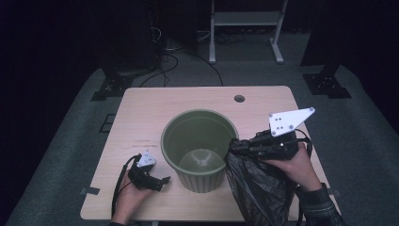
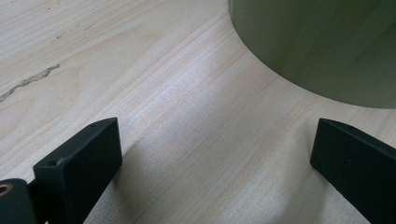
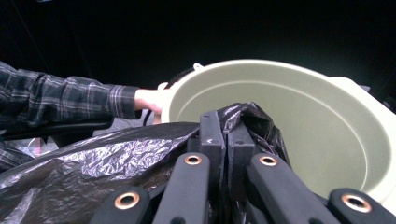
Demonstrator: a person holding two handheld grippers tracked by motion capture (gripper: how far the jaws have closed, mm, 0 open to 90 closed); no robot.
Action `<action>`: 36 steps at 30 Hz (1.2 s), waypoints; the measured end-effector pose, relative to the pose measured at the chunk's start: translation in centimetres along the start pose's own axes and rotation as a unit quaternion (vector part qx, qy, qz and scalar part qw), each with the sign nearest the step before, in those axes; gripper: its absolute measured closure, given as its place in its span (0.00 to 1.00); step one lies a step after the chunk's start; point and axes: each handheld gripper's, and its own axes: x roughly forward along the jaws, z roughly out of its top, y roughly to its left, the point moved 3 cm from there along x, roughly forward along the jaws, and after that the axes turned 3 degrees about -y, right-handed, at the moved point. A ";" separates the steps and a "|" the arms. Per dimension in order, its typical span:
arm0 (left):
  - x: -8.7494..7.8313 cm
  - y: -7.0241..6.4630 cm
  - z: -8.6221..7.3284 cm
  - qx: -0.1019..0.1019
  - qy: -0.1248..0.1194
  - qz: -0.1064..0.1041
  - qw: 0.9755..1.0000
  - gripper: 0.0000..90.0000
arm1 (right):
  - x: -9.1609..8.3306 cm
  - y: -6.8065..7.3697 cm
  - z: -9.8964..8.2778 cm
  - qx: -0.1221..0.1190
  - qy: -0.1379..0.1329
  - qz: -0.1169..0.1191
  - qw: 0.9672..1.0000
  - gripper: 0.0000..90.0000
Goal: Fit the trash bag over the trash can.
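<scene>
Your right gripper (image 1: 234, 147) has its fingers clamped on the black bag (image 1: 256, 188) at the green bin's (image 1: 200, 141) rim; your left gripper (image 1: 165, 179) rests on the counter (image 1: 141, 113), fingers apart and empty

black bag (image 1: 256, 188): its lower end runs off the bottom edge of the high view; its mouth is hidden behind the right tongs (image 1: 234, 147).
green bucket (image 2: 322, 46): in the left gripper view, cut off by the top and right edges.
bucket's right wall: in the high view, partly covered by the bag.
left forearm: cut off at the bottom edge.
</scene>
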 end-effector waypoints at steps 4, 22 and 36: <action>0.0 0.0 0.0 0.000 0.000 0.000 1.000 0.01 | 0.5 -0.4 1.0 0.001 -0.002 0.008 1.000 0.98; 0.0 0.0 0.0 0.000 0.000 0.000 1.000 0.01 | 5.1 -2.1 5.8 0.000 -0.032 0.071 0.997 0.98; 0.0 0.0 0.0 0.000 0.000 0.000 1.000 0.01 | 9.8 -3.8 8.9 0.011 -0.052 0.107 0.993 0.98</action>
